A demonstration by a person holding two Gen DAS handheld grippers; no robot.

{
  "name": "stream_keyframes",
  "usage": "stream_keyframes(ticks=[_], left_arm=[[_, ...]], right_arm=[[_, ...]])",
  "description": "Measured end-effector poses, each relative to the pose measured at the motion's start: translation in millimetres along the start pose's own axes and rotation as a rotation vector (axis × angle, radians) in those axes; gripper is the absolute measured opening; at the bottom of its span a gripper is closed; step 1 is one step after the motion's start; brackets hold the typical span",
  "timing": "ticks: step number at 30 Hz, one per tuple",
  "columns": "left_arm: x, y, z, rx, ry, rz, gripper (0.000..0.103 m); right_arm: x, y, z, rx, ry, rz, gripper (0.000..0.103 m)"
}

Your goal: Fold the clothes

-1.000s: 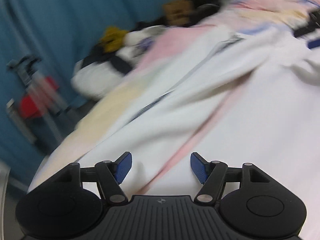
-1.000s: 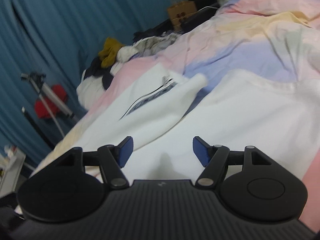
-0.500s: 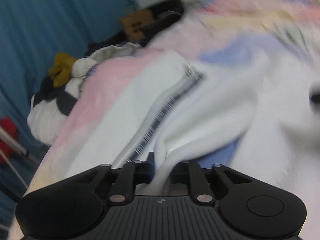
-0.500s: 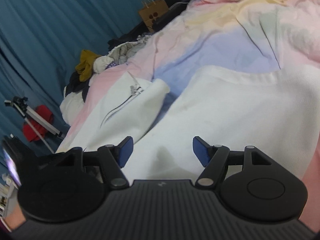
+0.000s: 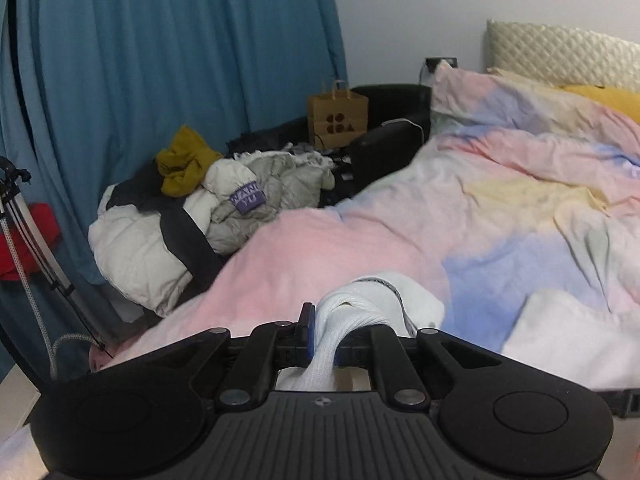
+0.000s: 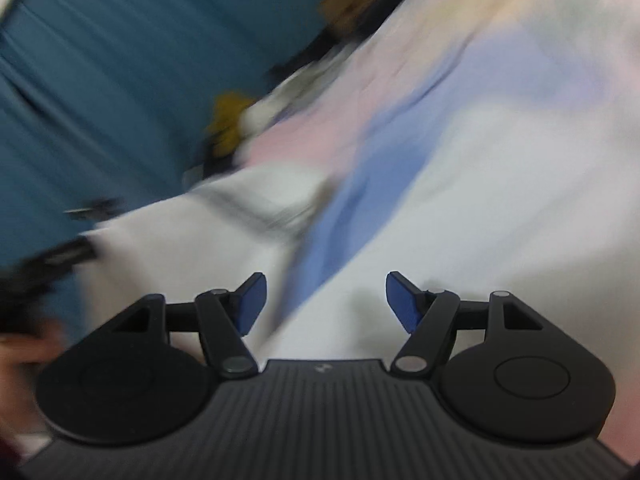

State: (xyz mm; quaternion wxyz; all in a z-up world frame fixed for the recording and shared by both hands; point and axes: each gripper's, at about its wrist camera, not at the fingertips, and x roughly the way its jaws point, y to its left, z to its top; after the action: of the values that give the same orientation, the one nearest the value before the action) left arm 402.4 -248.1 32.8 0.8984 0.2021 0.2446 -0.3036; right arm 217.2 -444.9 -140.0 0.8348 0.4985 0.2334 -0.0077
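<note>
A white zip-up garment [image 5: 404, 300] lies on the pastel bedcover [image 5: 500, 208]. My left gripper [image 5: 325, 334] is shut on a bunched fold of it and holds that fold lifted off the bed; the rest of the garment [image 5: 576, 336] spreads to the right. In the blurred right wrist view the same white garment [image 6: 480, 200] covers the bed under my right gripper [image 6: 323, 300], which is open with nothing between its blue pads [image 6: 252, 300]. The other hand-held gripper [image 6: 48, 264] and a hand [image 6: 24, 356] show at the left edge there.
A pile of clothes [image 5: 192, 216] with a mustard piece on top sits left of the bed by the blue curtain [image 5: 160, 60]. A brown paper bag [image 5: 338, 116] and dark items stand behind it. A tripod [image 5: 24, 240] is at the far left. A quilted headboard [image 5: 560, 56] backs the bed.
My left gripper went from open over the garment to shut on a fold and has lifted it up. My right gripper stays open and is now moving fast, blurring its view.
</note>
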Motion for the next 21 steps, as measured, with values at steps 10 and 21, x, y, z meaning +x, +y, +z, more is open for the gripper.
stream_keyframes(ticks=[10, 21], left_arm=[[-29.3, -2.7, -18.6, -0.018, -0.035, -0.019, 0.009], [-29.6, 12.1, -35.5, -0.072, -0.054, 0.004, 0.009]], right_arm=[[65.4, 37.1, -20.4, -0.283, 0.141, 0.016, 0.068], [102.6, 60.3, -1.8, -0.481, 0.121, -0.014, 0.011]])
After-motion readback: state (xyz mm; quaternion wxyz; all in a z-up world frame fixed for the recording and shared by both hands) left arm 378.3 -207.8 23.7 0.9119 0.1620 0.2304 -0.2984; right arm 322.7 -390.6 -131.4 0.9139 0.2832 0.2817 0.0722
